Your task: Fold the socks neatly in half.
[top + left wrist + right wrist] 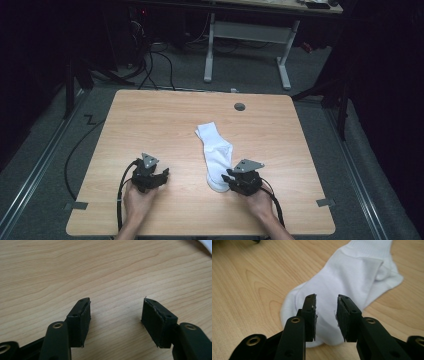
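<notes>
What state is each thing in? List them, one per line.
Sock: lying flat on the table, bent at the heel, not gripped.
Left gripper: open, bare wood between its jaws.
Right gripper: open, jaws poised over the sock's near end, not pressing on it.
Table: bare wood around the sock.

The place looks like a lab or a test room, not a home. A plain wooden table (pixel 150 120) stands on grey carpet (pixel 240 75) in a dark room. Beyond the table stands a white-legged desk (pixel 247 32), and black cables (pixel 155 65) trail over the carpet to the left of that desk. Metal rails (pixel 37 165) run along the floor on both sides of the table.
</notes>
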Demonstrator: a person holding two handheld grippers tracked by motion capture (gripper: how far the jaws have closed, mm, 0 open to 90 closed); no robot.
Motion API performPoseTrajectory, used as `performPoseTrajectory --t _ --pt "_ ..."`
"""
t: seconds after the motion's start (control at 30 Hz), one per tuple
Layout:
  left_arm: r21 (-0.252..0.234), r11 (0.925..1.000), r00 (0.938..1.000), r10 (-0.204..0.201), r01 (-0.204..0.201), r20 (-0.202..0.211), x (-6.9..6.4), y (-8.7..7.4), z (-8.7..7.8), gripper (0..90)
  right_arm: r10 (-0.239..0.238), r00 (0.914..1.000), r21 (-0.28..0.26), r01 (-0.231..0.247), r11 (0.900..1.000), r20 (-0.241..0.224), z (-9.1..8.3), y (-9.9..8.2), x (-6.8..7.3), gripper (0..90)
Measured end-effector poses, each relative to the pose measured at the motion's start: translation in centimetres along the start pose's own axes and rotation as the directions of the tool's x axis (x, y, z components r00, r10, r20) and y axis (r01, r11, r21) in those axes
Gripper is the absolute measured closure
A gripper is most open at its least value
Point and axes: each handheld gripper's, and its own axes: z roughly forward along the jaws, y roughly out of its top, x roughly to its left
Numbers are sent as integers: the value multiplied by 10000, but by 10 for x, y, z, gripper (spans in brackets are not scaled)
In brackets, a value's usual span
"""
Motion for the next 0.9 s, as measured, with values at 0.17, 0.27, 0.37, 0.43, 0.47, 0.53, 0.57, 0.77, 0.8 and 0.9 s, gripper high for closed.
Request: performPoseTrajectory --t 0.17,0.27,0.37,0.43,0.47,0.53,0.57,0.77,0.8,0.9 --pt "-359 9991 9997 -232 229 -79 6 -4 1 385 86 9994 224 -78 9997 -335 10 1 5 679" --pt "-354 9990 9996 -258 254 -110 6 -4 2 382 25 9990 17 -24 10000 -447 8 1 7 676" --pt "-352 9991 9996 -257 253 -105 6 -4 2 379 -88 9984 -45 86 10000 -565 2 2 10 683" --pt "-334 9990 9995 -288 284 -119 7 -4 2 372 -201 9981 175 211 9996 -577 4 2 11 699" --pt "-332 9990 9995 -293 289 -123 7 -4 2 369 -224 9979 420 250 9988 -609 7 1 11 722" --pt "-327 9990 9995 -293 289 -122 6 -4 2 364 -403 9976 612 438 9972 -564 12 -1 12 786" --pt "-329 9990 9995 -292 288 -124 6 -4 2 363 -501 9969 614 539 9967 -610 13 -1 12 823" --pt "-329 9990 9995 -307 304 -93 6 -5 1 358 -561 9972 511 586 9970 -492 10 3 12 871" --pt "-349 9989 9995 -317 314 -72 6 -5 1 358 -435 9978 455 458 9979 -510 9 4 12 871" --pt "-333 9991 9997 -246 244 -64 5 -6 0 357 -431 9982 169 439 9989 -417 -1 11 14 870"
